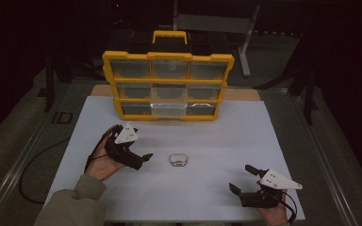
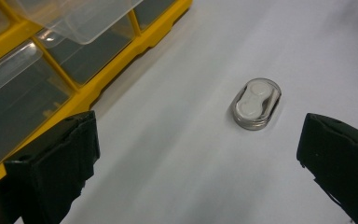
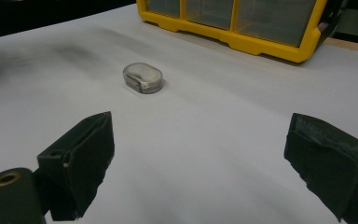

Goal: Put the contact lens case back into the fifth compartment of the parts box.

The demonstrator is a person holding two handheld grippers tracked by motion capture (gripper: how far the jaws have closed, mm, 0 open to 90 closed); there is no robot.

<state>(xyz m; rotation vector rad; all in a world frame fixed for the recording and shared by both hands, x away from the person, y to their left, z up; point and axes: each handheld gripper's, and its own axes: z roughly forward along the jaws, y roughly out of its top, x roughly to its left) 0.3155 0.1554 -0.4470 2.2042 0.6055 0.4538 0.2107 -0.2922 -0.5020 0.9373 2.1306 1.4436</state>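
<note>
Left gripper (image 1: 147, 157) jaws wide, small clear oval case (image 1: 178, 160) on the white board just ahead of its tips, ungrasped; right gripper (image 1: 243, 178) jaws wide, case well ahead-left; pick and yellow drawer organizer (image 1: 167, 84) stowing remain.
</note>
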